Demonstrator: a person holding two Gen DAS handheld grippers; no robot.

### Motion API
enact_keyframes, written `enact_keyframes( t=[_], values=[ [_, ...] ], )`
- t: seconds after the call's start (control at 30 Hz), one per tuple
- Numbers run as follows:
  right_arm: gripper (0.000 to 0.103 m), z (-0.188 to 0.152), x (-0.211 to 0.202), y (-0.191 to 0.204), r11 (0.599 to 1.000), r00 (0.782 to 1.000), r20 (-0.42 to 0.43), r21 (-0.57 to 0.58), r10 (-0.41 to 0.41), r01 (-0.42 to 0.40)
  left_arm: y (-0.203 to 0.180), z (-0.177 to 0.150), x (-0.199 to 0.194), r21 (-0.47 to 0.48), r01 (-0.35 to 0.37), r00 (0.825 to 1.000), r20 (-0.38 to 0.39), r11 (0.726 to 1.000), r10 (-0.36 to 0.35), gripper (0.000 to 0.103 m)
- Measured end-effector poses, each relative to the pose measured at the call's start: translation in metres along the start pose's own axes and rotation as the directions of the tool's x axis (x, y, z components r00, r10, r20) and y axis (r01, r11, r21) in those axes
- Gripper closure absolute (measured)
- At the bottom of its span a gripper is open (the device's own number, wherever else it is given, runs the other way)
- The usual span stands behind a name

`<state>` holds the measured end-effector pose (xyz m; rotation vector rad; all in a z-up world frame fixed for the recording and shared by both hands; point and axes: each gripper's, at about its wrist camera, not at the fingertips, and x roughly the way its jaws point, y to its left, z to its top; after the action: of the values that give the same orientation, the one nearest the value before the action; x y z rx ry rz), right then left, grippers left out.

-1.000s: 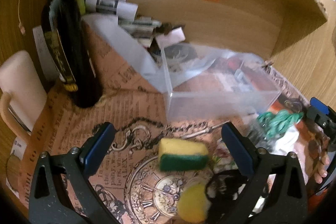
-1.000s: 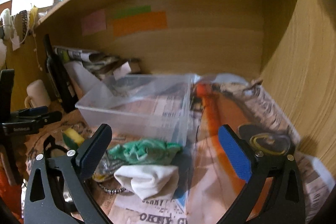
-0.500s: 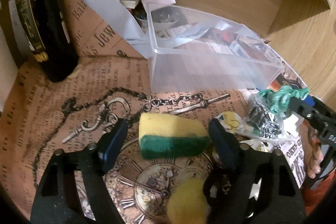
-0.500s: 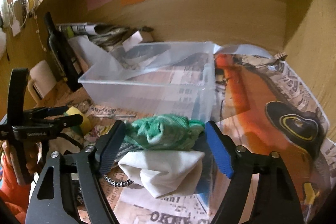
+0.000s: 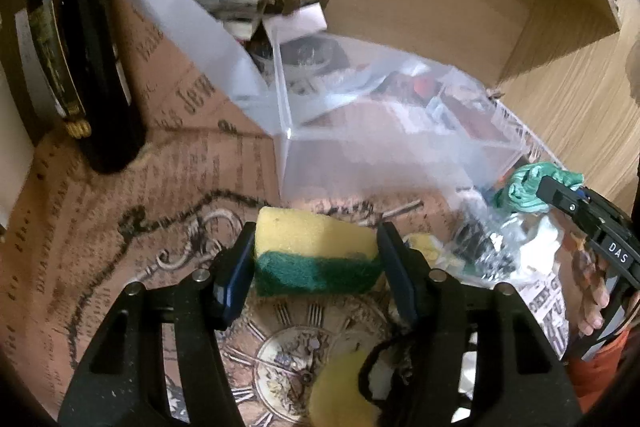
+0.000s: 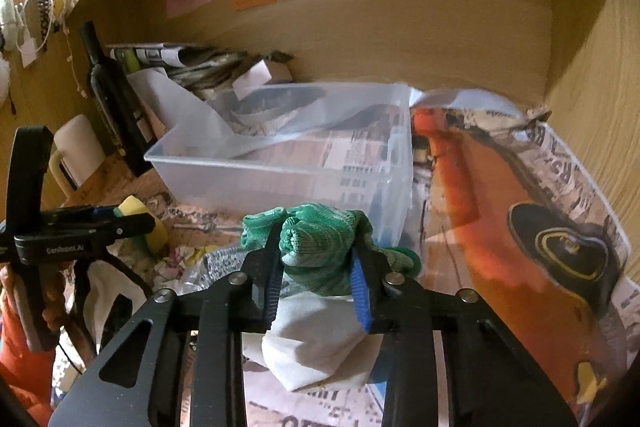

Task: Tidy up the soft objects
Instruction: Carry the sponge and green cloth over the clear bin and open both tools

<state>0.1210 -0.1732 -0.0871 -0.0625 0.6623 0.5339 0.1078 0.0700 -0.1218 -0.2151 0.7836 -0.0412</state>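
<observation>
Two grips — left hand-held gripper (image 5: 316,263) clamps sponge (image 5: 316,253) | right hand-held gripper (image 6: 316,267) pinches green glove (image 6: 320,247)

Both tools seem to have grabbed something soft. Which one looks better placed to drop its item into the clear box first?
Probably the right tool: its green cloth sits right at the clear box wall. The left tool, gripping the sponge, looks slightly farther back.

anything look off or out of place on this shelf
The lid of the clear plastic bin is askew: one end has dropped inside the bin, the other leans up over the back-left rim. Nothing looks spilled or damaged.
</observation>
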Motion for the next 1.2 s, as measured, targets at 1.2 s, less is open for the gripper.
enact_keyframes(
  t=[1.2],
  values=[
    [0.076,0.077,0.042,0.007,0.993,0.997,0.065,-0.108,-0.038,0.045,-0.02,0.109,0.041,0.078,0.014,1.0,0.008,0.997,-0.015,0.043]
  ],
)
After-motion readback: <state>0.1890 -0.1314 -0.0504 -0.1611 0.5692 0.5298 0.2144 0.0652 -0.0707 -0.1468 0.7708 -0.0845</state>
